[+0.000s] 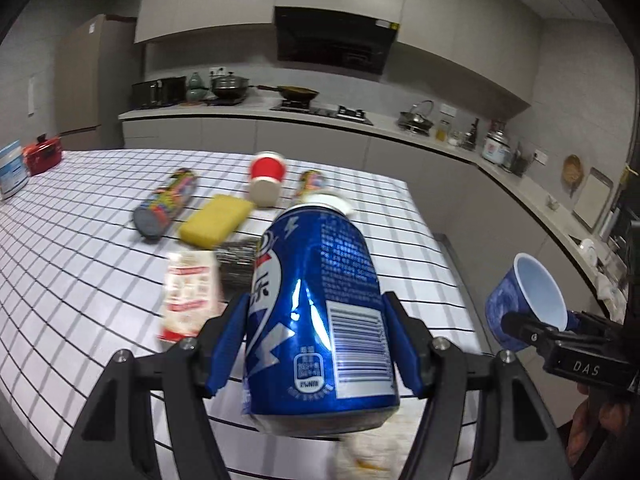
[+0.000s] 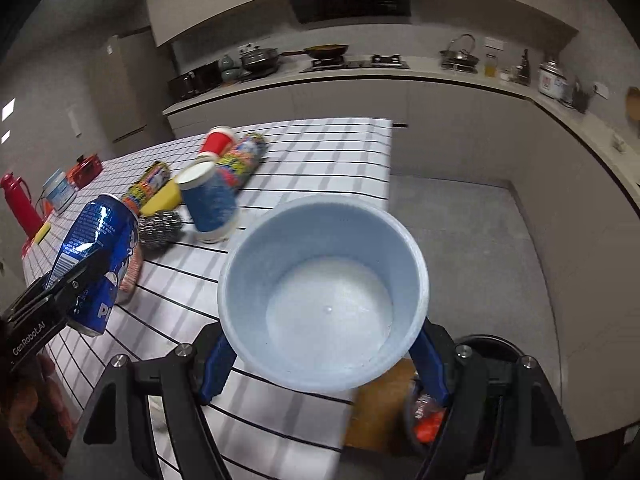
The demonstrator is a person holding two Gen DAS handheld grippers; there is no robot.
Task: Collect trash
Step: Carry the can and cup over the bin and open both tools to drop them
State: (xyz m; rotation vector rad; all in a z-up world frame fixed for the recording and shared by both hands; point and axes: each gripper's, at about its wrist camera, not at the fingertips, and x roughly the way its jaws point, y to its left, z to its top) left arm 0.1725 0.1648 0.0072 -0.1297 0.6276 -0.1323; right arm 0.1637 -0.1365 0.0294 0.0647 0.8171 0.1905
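Observation:
My left gripper (image 1: 316,344) is shut on a dented blue soda can (image 1: 320,312), held above the checked table; the can also shows at the left of the right wrist view (image 2: 98,256). My right gripper (image 2: 324,356) is shut on a blue paper cup (image 2: 324,296), its open mouth facing the camera, held off the table's right edge; the cup also shows in the left wrist view (image 1: 528,300). On the table lie a red paper cup (image 1: 267,178), another blue cup (image 2: 208,200), two colourful snack tubes (image 1: 166,202) (image 2: 242,158) and a red-and-white packet (image 1: 190,294).
A yellow sponge (image 1: 216,220) and a steel scourer (image 2: 160,228) lie mid-table. A dark bin (image 2: 460,396) with trash inside stands on the floor below my right gripper. A red thermos (image 2: 18,204) and tins stand at the table's far left. Kitchen counters (image 1: 400,128) run behind.

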